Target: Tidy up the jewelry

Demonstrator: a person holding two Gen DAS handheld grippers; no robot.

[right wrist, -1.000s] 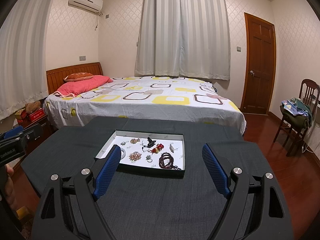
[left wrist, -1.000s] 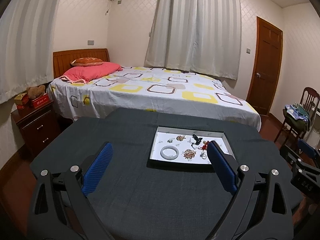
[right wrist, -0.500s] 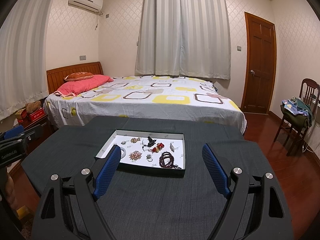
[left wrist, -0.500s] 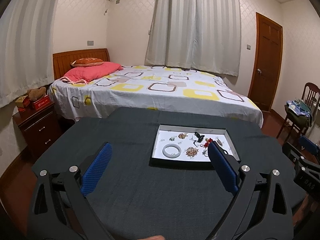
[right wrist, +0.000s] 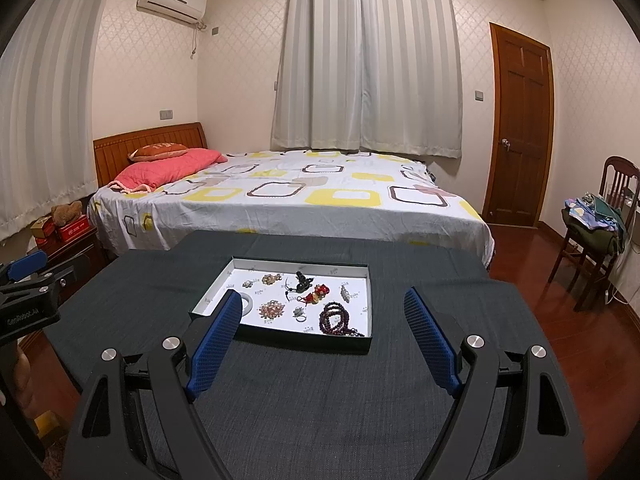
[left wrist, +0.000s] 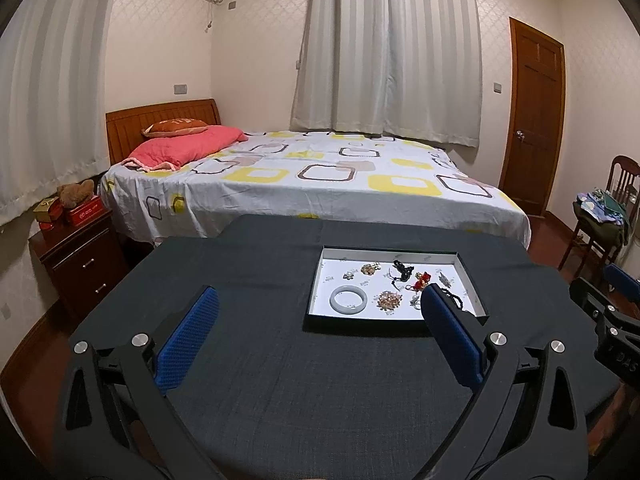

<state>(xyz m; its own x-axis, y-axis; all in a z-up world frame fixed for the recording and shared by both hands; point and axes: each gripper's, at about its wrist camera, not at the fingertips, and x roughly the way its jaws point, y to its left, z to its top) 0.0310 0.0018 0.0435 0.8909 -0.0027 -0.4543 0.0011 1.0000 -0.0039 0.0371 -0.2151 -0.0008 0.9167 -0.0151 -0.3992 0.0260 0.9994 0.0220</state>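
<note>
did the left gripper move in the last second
Yes, slightly. In the left wrist view the tray and bed sit a little further right and lower in frame than before, so the open left gripper swung slightly left and tipped up.

Home bedroom, made bed (right wrist: pixel 280 196) with pink pillow (right wrist: pixel 168 170) beyond the claws, curtains (right wrist: pixel 366 60) behind it, air conditioner (right wrist: pixel 172 0) upper left, nightstand (left wrist: pixel 80 256) left, door (right wrist: pixel 520 128) right

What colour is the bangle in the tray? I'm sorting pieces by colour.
The bangle is pale, whitish green, like jade; the left wrist view shows it best.
</note>
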